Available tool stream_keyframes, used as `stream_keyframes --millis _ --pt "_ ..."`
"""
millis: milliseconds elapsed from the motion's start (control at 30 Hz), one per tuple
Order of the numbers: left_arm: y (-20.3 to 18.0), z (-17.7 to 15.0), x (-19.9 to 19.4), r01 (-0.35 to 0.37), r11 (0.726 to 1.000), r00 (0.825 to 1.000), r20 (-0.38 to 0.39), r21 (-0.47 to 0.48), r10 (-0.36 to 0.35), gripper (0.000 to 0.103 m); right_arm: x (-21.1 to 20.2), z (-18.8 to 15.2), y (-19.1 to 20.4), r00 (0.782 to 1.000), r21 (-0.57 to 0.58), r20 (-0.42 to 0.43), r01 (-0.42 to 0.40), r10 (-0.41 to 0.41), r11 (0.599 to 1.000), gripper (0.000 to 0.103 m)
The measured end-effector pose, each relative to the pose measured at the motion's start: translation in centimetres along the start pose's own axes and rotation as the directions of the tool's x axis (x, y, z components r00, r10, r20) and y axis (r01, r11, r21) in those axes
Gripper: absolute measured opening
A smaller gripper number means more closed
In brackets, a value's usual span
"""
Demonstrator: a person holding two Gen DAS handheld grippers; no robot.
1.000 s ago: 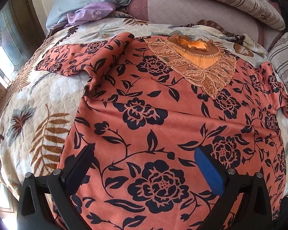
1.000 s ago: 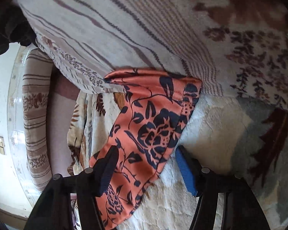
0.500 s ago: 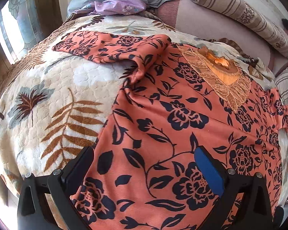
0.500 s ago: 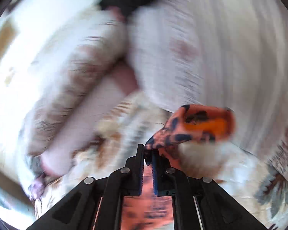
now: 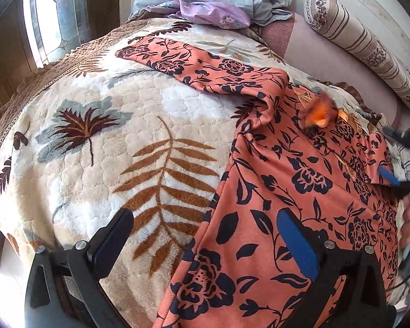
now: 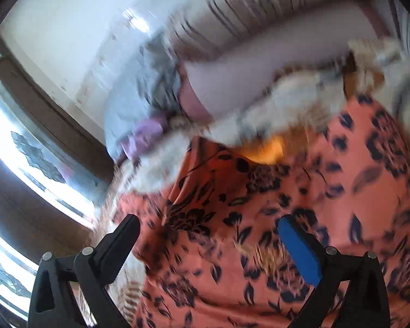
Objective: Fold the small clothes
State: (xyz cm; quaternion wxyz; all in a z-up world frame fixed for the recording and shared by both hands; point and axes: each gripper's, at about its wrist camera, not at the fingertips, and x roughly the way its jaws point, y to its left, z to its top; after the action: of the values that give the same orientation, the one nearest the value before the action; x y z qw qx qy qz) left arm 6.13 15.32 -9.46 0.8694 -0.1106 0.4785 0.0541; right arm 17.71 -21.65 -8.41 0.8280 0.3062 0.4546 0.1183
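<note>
Garment beside lilac cloth

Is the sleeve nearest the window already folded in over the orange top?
No, that sleeve lies stretched out flat on the leaf-patterned blanket, pointing away from the top.

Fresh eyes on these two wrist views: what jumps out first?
The salmon-orange garment with the dark navy flower print dominates, spread over the right half of the cream quilted leaf-pattern bedspread, one sleeve stretched out toward the far left. The left tool hangs open, straddling the garment's near left edge. The right wrist view is motion-blurred; the right tool is open above the same fabric.
</note>
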Motion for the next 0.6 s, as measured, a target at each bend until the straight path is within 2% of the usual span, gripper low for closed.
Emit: stream_keyframes --millis 67,133,233,333,433,500,533,600 --pt "-0.2 0.4 -0.2 0.000 1.000 1.000 0.016 0.017 0.000 0.103 -0.3 -1.8 -2.2 1.000 0.017 -0.003 0.005 -0.005 1.000 0.099" --pt "-1.0 1.2 0.1 0.023 0.999 1.000 0.020 0.031 -0.024 0.103 -2.4 -3.0 -4.3 0.999 0.018 0.034 0.014 -0.014 1.000 0.099" --pt "-4.0 2.9 0.8 0.127 0.990 0.992 0.000 0.057 -0.127 0.103 -5.1 -3.3 -6.6 0.995 0.019 0.095 0.034 -0.036 0.999 0.099" --pt "-8.1 5.3 1.8 0.256 0.963 0.967 -0.012 0.081 -0.256 0.103 -7.2 -4.5 -8.0 0.993 -0.004 0.114 0.040 -0.040 0.999 0.099" --pt "-11.5 8.2 4.4 0.388 0.920 0.921 -0.071 0.060 -0.383 0.103 -7.0 -5.6 -9.3 0.993 -0.013 0.116 0.022 -0.020 1.000 0.099" --pt "-12.9 9.8 6.9 0.438 0.899 0.893 -0.111 0.000 -0.435 0.103 -7.2 -6.7 -9.5 0.986 -0.072 0.166 0.003 0.009 0.997 0.099" --pt "-13.3 10.5 8.1 0.449 0.893 0.885 -0.119 -0.036 -0.450 0.103 -7.1 -7.0 -9.3 0.985 -0.093 0.175 0.009 0.008 0.996 0.099" --pt "-13.8 11.4 10.2 0.432 0.897 0.890 -0.118 -0.095 -0.441 0.103 -6.9 -6.9 -9.1 0.985 -0.098 0.175 0.018 0.000 0.995 0.099"
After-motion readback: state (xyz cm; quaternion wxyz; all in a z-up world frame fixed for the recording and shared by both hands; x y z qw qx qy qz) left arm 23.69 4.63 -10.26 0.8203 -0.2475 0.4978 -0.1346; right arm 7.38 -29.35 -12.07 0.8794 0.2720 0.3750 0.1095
